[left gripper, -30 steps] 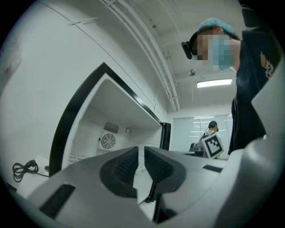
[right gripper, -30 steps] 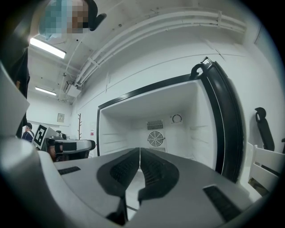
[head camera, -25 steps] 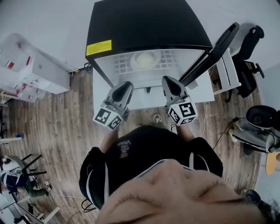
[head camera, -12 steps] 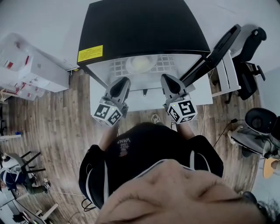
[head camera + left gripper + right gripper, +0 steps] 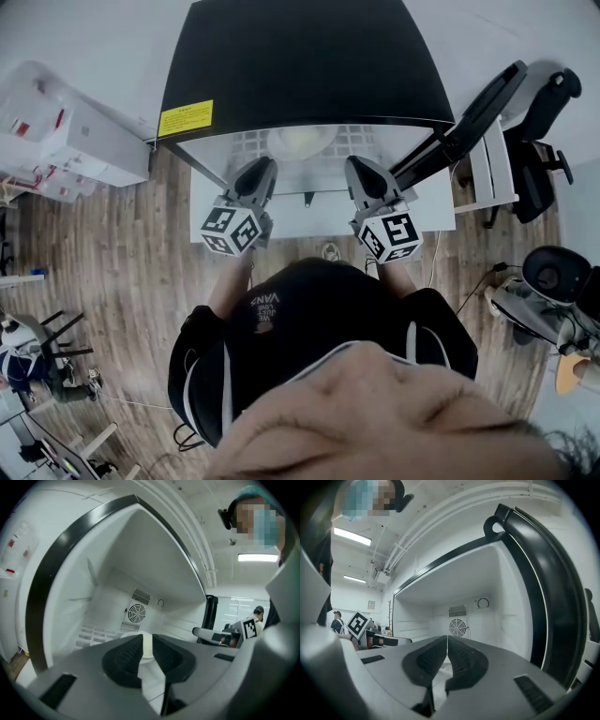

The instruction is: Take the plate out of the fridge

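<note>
At the open fridge (image 5: 300, 66), the left gripper (image 5: 260, 172) has edged toward the plate (image 5: 300, 141), jaws barely parted and empty; the right gripper (image 5: 359, 171) stays clenched.

Plate (image 5: 146, 648) mostly hid behind L gripper (image 5: 255, 171).

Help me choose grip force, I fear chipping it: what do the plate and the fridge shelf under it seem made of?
Plate: probably glazed ceramic, possibly melamine; it is pale cream and smooth, with a soft sheen under the fridge light. Shelf: seemingly white-coated wire, a grid of thin bars with gaps between.
</note>
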